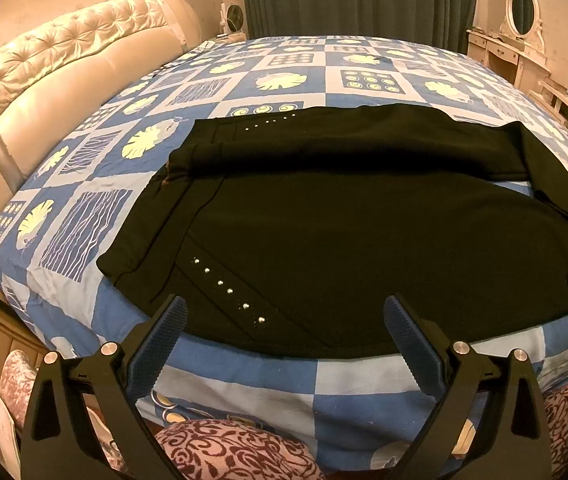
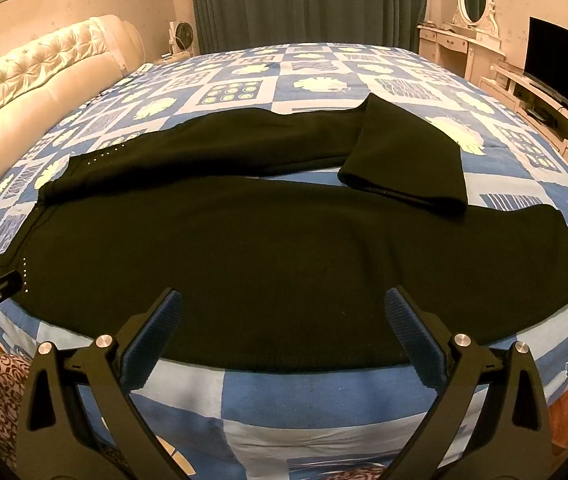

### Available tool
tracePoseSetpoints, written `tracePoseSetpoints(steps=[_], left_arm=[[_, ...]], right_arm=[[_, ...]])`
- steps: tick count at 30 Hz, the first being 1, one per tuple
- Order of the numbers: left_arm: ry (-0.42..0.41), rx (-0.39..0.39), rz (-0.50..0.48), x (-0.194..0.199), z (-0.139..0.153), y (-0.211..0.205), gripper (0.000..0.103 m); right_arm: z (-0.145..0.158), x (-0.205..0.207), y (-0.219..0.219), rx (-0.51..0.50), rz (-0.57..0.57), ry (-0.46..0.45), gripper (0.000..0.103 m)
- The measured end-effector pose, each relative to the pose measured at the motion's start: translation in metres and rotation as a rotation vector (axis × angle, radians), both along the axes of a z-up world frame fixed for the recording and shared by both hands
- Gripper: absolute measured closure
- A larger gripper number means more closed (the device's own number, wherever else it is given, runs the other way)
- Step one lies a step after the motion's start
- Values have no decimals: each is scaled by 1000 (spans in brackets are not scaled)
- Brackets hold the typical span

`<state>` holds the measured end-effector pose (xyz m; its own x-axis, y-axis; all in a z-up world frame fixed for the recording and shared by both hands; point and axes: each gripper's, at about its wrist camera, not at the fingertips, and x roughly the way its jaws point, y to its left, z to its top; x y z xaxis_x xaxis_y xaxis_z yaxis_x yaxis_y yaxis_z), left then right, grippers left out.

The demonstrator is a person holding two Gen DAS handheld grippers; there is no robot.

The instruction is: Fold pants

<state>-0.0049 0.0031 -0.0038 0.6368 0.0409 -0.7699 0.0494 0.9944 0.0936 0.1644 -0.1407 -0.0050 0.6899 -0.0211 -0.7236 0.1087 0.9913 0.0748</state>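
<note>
Black pants [image 1: 344, 240] lie spread on the bed, waistband to the left, both legs running right. A row of small studs [image 1: 228, 290] marks the near pocket. The far leg's cuff [image 2: 408, 160] is folded back over toward the near leg. My left gripper [image 1: 284, 316] hovers open above the near hem by the waist end, nothing between its fingers. My right gripper [image 2: 284, 312] is open too, above the near edge of the near leg [image 2: 284, 264]. Each gripper shows at the edge of the other's view.
The bed [image 1: 244, 376] has a blue and white patchwork cover. A tufted cream headboard [image 1: 64, 64] stands at the left. Dark curtains [image 2: 308, 4] hang behind, a white dresser with mirror [image 2: 468, 36] and a TV [image 2: 564, 64] are at the right. Patterned fabric [image 1: 236, 452] is below the bed edge.
</note>
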Motion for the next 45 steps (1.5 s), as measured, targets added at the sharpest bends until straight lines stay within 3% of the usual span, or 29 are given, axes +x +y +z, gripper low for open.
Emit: tracePoseSetpoints(steps=[22, 29, 33, 35, 41, 45], left_arm=[[30, 6, -8, 2, -8, -3, 5], [-13, -51, -103, 15, 16, 12, 5], [39, -94, -174, 64, 30, 48, 5], [56, -107, -144, 93, 31, 72, 5], [133, -255, -157, 207, 7, 150, 5], [124, -256, -134, 272, -15, 185, 5]], right_arm=[[-3, 3, -8, 4, -22, 29, 2], [1, 4, -9, 23, 1, 51, 2], [8, 10, -8, 10, 37, 41, 2], [11, 17, -7, 7, 54, 40, 2], [23, 48, -2, 43, 98, 17, 2], [27, 69, 4, 70, 99, 7, 2]])
